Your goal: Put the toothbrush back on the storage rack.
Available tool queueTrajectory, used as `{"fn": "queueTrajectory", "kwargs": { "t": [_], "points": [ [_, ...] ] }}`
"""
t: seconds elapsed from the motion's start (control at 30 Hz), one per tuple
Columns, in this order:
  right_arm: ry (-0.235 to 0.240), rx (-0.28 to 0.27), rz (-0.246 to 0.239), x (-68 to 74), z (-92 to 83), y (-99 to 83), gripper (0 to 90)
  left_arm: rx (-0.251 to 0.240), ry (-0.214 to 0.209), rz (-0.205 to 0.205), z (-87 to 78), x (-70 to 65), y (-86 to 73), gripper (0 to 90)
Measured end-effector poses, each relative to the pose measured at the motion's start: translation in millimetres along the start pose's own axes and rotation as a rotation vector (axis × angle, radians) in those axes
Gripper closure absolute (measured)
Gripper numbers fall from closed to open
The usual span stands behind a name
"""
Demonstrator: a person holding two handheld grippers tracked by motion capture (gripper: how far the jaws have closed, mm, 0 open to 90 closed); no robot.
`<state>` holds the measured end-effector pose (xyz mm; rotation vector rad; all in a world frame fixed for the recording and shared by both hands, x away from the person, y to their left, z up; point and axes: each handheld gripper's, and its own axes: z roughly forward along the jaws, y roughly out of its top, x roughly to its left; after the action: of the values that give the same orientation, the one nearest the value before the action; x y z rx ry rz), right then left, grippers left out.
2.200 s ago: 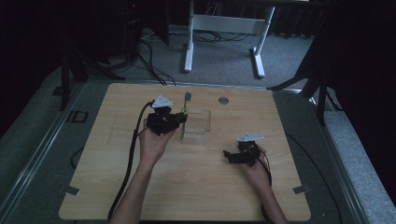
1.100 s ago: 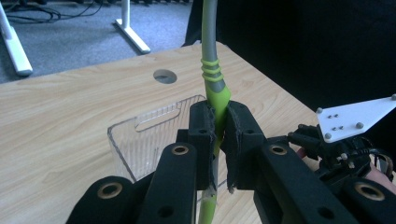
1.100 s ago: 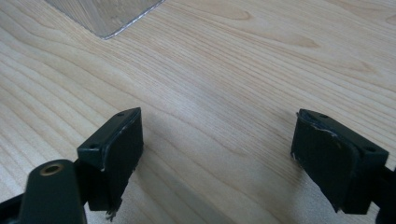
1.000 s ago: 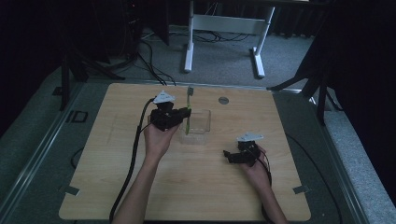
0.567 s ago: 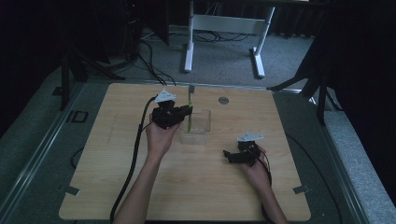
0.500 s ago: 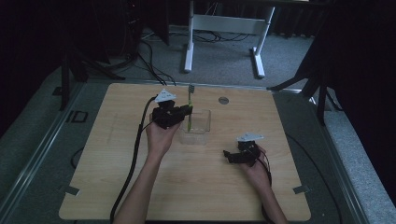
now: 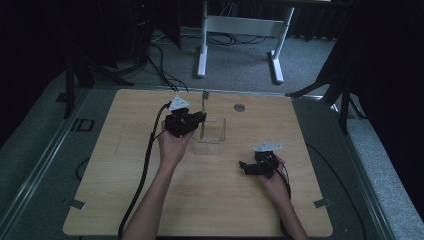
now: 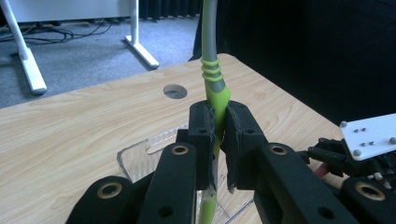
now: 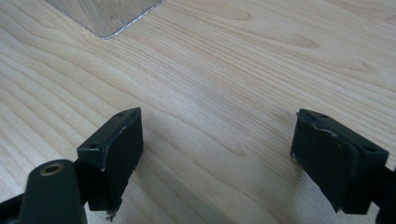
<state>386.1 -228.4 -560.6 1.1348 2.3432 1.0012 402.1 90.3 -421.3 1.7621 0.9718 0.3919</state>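
The left gripper (image 7: 197, 119) is clamped on a green-and-grey toothbrush (image 8: 213, 93), its two black jaws pressed against the green handle from both sides. The toothbrush stands nearly upright, its lower end inside the clear plastic box (image 7: 214, 137) and its head rising above the box's far rim. The box sits on the wooden table (image 7: 125, 200), near a round hole (image 7: 239, 107) in the tabletop. The right gripper (image 9: 217, 158) rests on the table well apart from the box, on its near right side, with its jaws spread wide and nothing between them.
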Motion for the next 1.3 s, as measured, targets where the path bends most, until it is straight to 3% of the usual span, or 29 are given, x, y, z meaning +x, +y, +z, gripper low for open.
{"fn": "queueTrajectory", "kwargs": {
  "t": [0.13,1.3],
  "points": [
    [0.000,0.000,0.000,0.0,0.0,0.0,16.7,0.004,0.013,0.020,2.5,0.3,-1.4,81.6],
    [0.000,0.000,0.001,0.0,0.0,0.0,16.7,0.093,0.037,0.055,21.2,7.3,-11.9,81.7]
  ]
}}
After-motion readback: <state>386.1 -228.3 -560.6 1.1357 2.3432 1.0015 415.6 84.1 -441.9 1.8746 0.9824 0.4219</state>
